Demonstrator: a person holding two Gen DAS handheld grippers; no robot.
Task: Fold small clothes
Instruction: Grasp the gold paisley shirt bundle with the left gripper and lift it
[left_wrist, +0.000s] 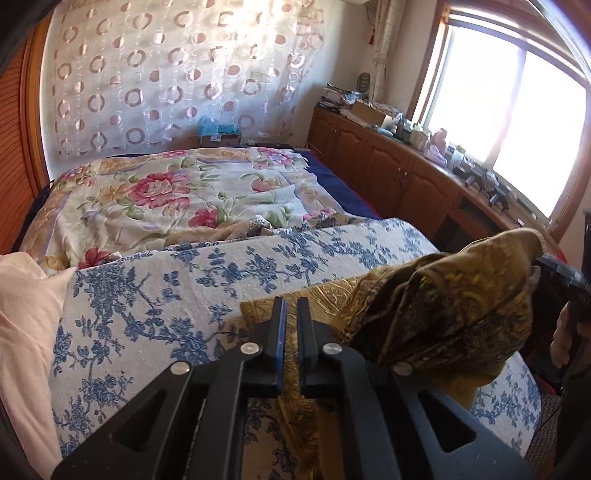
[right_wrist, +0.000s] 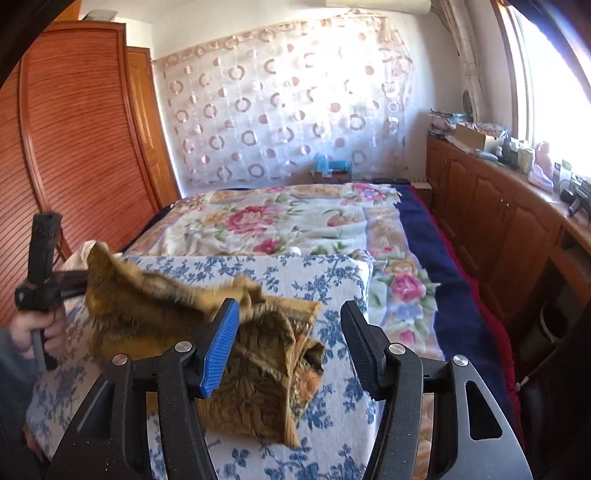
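The left tool (left_wrist: 290, 328) was clamped on one edge of the gold-brown patterned garment (right_wrist: 258, 369), cloth pinched between its blue pads. The right tool (right_wrist: 290, 347) stood with jaws apart, pads off the fabric, the bunched garment lying just ahead of and between them on the blue-flowered folded quilt (right_wrist: 332, 280) on the bed (right_wrist: 424, 229). A fold seemed to be under way, one corner freed; next, the right tool would likely need to take a fresh edge and flatten the bunch.
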